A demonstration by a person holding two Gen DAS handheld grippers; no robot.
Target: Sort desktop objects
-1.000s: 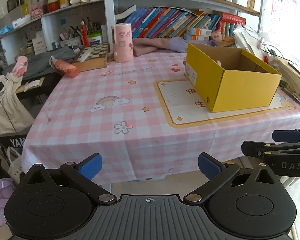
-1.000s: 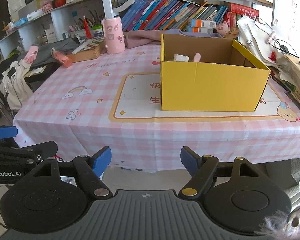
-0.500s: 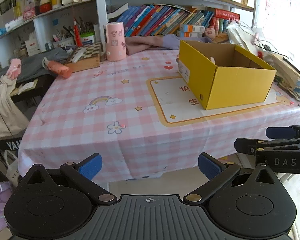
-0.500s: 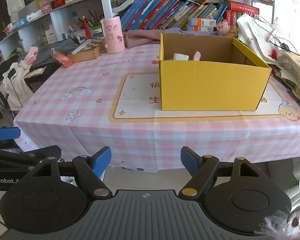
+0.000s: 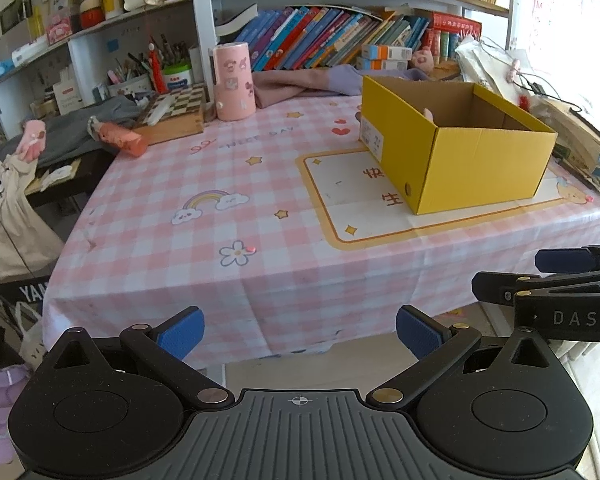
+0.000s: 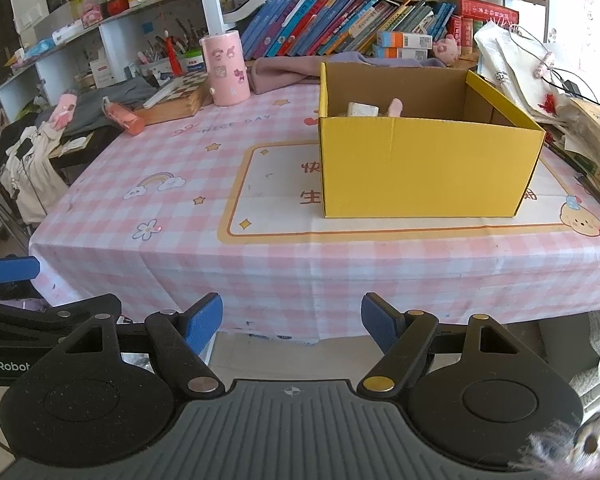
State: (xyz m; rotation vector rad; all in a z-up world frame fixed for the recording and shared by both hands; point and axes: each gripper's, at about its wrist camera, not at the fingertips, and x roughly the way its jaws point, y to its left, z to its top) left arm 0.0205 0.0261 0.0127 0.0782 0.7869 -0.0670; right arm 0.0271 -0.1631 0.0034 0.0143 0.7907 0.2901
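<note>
Tongs, ours: left tongs (image 5: 298, 330) and right tongs (image 6: 291, 318) both released, empty, before the bench (image 6: 180, 216) edge. Yellow box (image 6: 424, 168) on bench, right of centre, small items inside.

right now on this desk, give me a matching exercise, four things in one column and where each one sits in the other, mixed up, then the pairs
Things:
1. yellow box
2. pink cylinder
3. chessboard
4. left gripper

Places:
A. against the shelf post at the back of the table
B. before the table's near edge, jaws apart, holding nothing
C. on the cream panel with the orange border
D. far left corner of the table, just left of the pink cylinder

Pairs: 1-C, 2-A, 3-D, 4-B
</note>
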